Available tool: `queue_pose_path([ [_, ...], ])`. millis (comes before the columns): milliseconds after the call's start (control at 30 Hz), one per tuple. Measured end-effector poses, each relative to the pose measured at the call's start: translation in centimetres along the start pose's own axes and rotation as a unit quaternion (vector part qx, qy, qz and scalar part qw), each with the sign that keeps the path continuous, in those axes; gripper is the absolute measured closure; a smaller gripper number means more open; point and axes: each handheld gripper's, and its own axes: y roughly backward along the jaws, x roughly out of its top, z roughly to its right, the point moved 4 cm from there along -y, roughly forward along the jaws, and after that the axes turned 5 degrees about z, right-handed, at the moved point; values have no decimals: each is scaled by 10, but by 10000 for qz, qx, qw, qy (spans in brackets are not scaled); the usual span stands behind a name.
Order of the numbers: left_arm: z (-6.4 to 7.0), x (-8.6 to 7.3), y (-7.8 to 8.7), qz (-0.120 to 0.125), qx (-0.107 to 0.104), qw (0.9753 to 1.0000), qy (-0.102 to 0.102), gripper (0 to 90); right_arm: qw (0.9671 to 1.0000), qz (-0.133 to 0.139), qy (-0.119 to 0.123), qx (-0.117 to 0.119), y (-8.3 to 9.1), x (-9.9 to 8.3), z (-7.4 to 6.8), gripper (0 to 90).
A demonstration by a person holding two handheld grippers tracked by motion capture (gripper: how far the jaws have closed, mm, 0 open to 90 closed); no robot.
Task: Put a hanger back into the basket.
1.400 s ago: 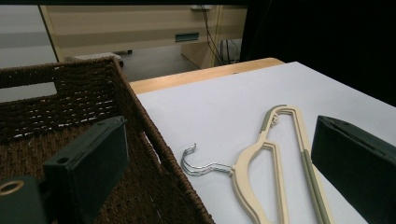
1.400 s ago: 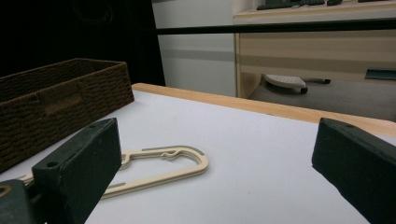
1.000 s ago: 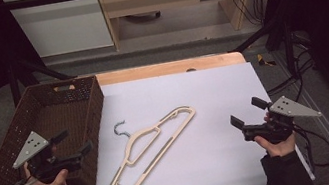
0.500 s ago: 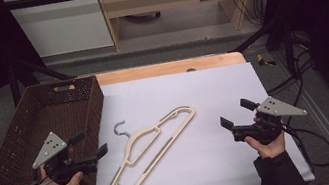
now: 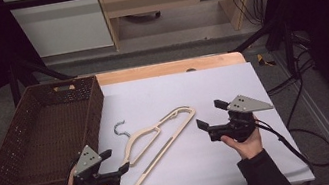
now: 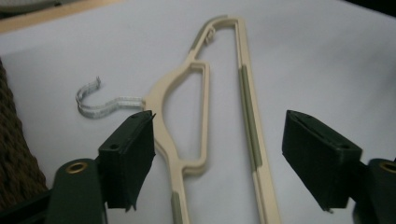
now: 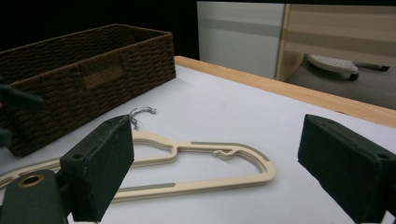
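Approach stage, judged from the pictures: both grippers closing in on the cream hanger point(image 5: 154, 147), nothing gripped yet. Left gripper point(image 5: 116, 162) held low at the near-left of the white table point(image 5: 233, 91), jaws spread wide, hovering just over the hanger's near end; seen in the left gripper view straddling the neck and shoulder bars point(image 6: 205, 116). Right gripper point(image 5: 209, 116) held just off the far end of the hanger, jaws likewise spread wide, aimed at the rounded tip point(image 7: 261, 170) but apart from it.

Lay flat on the table, just beside the brown wicker basket point(image 5: 23, 141), not touching it. Long axis ran diagonally, from the near-left edge up toward the middle-right. Metal hook point(image 5: 120, 127) stuck out sideways from the middle of the frame, pointing toward the basket and away from the person.

Next move probably called for lowering one pair of jaws around a thin bar, squarely across it, then pinching shut before lifting; flat bars against the table left little room beneath.
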Motion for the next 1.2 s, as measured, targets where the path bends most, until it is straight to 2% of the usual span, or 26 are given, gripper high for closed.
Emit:
queue_pose_path([
  [33,0,0,0,0,0,10000,0,284,10000,0,0,0,0,0,0,107],
  [67,-1,-9,-3,-219,10,9997,61,316,10000,-12,6,49,-4,1,-2,107],
  [100,-1,-9,-3,-219,10,9997,61,337,10000,-12,6,49,-4,1,-2,107],
  [133,-4,-17,-7,-438,111,9989,147,363,10000,-19,-26,36,-4,1,-3,106],
  [167,-4,-17,-7,-438,111,9989,147,384,10000,-34,-1,14,-3,0,-3,104],
  [200,-6,-23,-12,-653,175,9975,228,405,10000,-41,25,-36,-2,0,-3,104],
  [300,-7,-28,-15,-786,238,9962,281,455,10000,-40,47,-27,1,-1,-2,100],
  [367,-6,-31,-18,-902,435,9949,135,470,10000,-27,29,-51,3,-2,-1,100],
  [433,-5,-33,-19,-942,409,9947,112,505,10000,-50,13,-47,4,-4,0,100],
  [500,-4,-35,-21,-972,483,9941,61,528,10000,-76,-16,-58,5,-7,1,99],
  [533,-5,-38,-23,-1046,552,9930,44,528,9999,-92,-4,-73,5,-8,2,98],
  [600,-6,-42,-27,-1238,770,9891,-205,543,9999,-108,-15,-103,7,-10,4,98],
  [633,-6,-45,-29,-1302,759,9883,-234,548,9999,-115,-9,-100,7,-10,4,98],
  [700,-5,-48,-32,-1370,680,9881,-165,574,9998,-134,3,-139,8,-11,5,98],
  [733,-6,-50,-33,-1435,704,9870,-160,583,9998,-137,7,-137,8,-11,4,98],
  [833,-7,-51,-35,-1474,767,9860,-145,621,9998,-145,14,-113,7,-11,4,98],
  [900,-8,-52,-36,-1565,825,9842,-114,652,9998,-153,21,-108,7,-12,4,98],
  [1033,-9,-54,-38,-1606,840,9834,64,719,9998,-160,23,-79,7,-12,4,99],
  [1200,-9,-53,-37,-1584,912,9831,130,774,9998,-161,14,-75,6,-12,4,98],
])
